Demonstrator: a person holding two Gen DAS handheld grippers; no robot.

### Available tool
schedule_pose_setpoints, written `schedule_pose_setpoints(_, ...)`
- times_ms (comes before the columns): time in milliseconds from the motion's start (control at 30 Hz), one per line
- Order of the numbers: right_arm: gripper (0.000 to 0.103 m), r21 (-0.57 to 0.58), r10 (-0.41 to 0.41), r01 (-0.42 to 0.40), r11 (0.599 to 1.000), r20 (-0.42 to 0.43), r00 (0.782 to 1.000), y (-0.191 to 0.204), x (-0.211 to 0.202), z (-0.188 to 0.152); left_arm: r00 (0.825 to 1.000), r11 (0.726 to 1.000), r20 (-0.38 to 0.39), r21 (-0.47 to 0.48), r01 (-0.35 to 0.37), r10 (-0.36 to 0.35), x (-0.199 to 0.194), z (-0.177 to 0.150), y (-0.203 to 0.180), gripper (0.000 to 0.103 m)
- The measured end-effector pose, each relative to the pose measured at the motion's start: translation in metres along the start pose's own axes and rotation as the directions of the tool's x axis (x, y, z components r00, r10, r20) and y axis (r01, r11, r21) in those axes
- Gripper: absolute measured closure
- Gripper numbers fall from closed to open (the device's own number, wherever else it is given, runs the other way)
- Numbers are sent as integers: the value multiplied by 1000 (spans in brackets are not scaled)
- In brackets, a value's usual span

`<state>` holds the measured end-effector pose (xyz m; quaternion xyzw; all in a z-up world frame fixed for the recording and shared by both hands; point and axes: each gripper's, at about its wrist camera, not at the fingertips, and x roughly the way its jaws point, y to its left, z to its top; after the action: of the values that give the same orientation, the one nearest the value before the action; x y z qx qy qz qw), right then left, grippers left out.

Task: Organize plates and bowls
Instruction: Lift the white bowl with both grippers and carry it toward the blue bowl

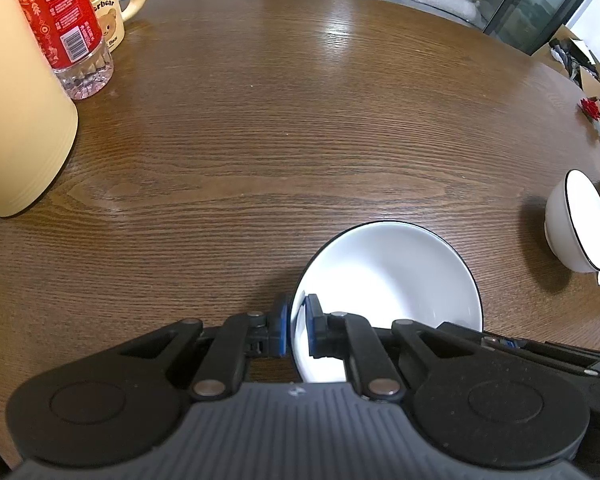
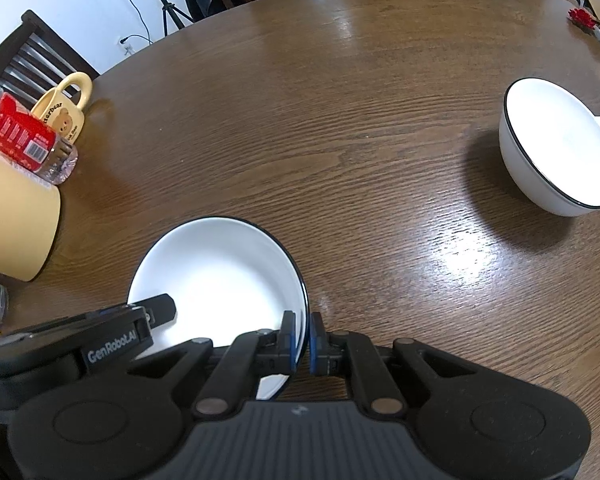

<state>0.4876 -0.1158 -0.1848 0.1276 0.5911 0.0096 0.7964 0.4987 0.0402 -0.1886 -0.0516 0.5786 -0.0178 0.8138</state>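
A white plate (image 1: 392, 276) with a thin dark rim lies on the brown wooden table (image 1: 260, 140). My left gripper (image 1: 296, 326) is shut on its left rim, one blue pad outside and one inside. In the right wrist view my right gripper (image 2: 302, 338) is shut on the right rim of the same plate (image 2: 216, 272). Over the plate's left side reaches the left gripper (image 2: 156, 312), its tips hard to make out. A white bowl (image 2: 556, 148) with a dark rim stands apart at the right, also seen as the bowl (image 1: 578, 224) at the right edge.
At the left stand a tall cream container (image 1: 16, 112), a clear bottle with a red label (image 1: 66, 28) and a cream bear mug (image 1: 112, 12). A red flower (image 2: 580, 18) lies at the far right. A dark chair (image 2: 28, 56) stands beyond the table's edge.
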Motion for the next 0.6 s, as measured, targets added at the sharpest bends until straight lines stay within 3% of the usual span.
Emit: schedule_pose_setpoints(600, 97, -5, 0, 0, 1000, 14, 1000, 1, -5, -2, 1000, 1000, 14, 8, -3, 3, -4, -1, -1, 93)
